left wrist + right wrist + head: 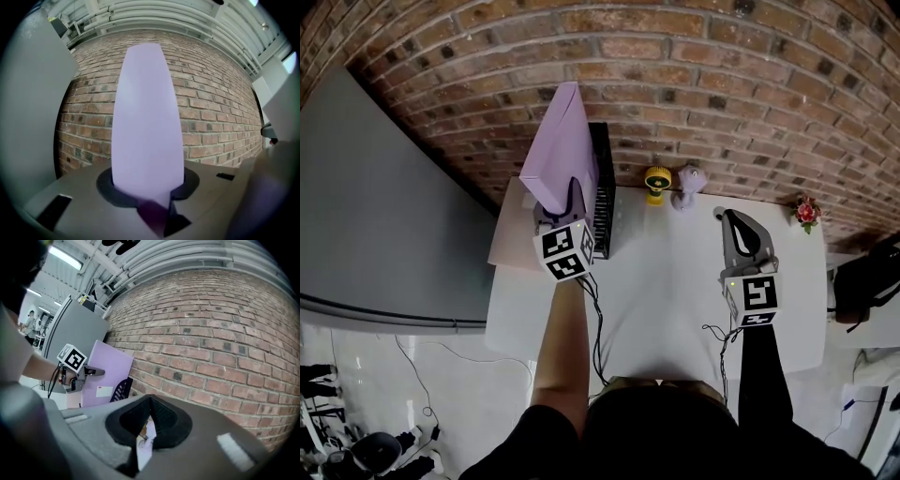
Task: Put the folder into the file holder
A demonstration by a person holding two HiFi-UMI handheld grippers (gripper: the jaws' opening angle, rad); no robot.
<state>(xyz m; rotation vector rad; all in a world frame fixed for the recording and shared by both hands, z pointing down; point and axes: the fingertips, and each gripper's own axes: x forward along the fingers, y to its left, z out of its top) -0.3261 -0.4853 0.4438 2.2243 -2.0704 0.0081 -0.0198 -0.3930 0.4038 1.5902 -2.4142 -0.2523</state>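
The left gripper [570, 199] is clamped on the lower edge of the lavender folder [563, 141] and holds it upright just left of the black mesh file holder [602, 187], not inside it. Well right of the file holder, the right gripper [727, 220] is over the white table [675, 281], its jaws closed together and empty.

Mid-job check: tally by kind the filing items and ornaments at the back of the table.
Folder: 1
File holder: 1
Small ornaments: 3, namely yellow one, lilac one, flower pot
Total: 5
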